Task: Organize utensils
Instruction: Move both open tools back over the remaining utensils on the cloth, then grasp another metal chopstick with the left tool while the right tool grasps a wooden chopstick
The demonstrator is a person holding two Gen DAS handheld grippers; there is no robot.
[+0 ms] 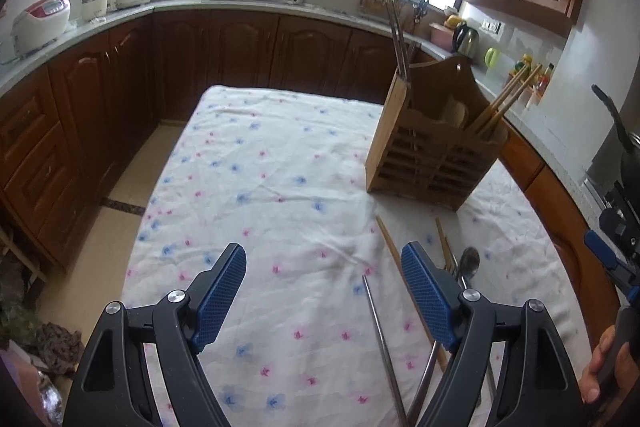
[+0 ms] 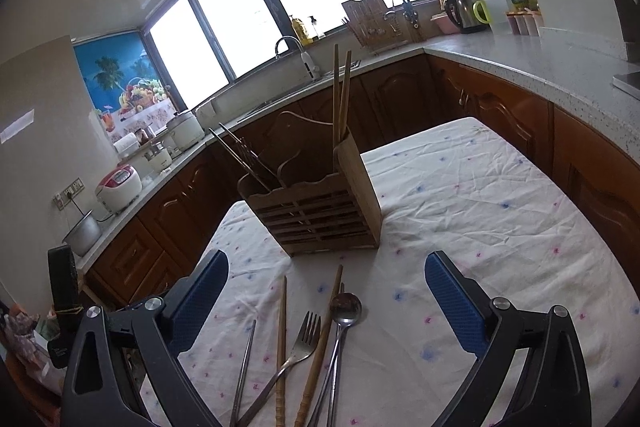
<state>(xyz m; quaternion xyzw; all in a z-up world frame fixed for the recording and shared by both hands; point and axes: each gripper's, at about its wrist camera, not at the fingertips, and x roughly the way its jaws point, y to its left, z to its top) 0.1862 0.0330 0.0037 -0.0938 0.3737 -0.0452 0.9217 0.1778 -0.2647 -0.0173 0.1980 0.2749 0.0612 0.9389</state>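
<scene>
A wooden utensil holder [image 2: 320, 211] stands on the floral tablecloth; it also shows in the left wrist view [image 1: 432, 155]. It holds metal chopsticks [image 2: 240, 155] on its left and wooden chopsticks [image 2: 341, 95] on its right. Loose on the cloth in front lie a fork [image 2: 305, 339], a spoon [image 2: 344, 307], two wooden chopsticks [image 2: 281, 339] and a metal chopstick [image 2: 245, 367]. My right gripper [image 2: 326, 291] is open and empty above them. My left gripper [image 1: 324, 279] is open and empty, left of the utensils; the spoon [image 1: 469, 261] shows past its right finger.
The table [image 1: 260, 167] sits in a U-shaped kitchen with brown cabinets [image 1: 248, 51] around it. The counter [image 2: 532, 67] carries a kettle [image 2: 460, 13], a rice cooker [image 2: 118, 187] and a sink tap [image 2: 290, 45]. The right gripper's body [image 1: 616, 239] shows at the left view's right edge.
</scene>
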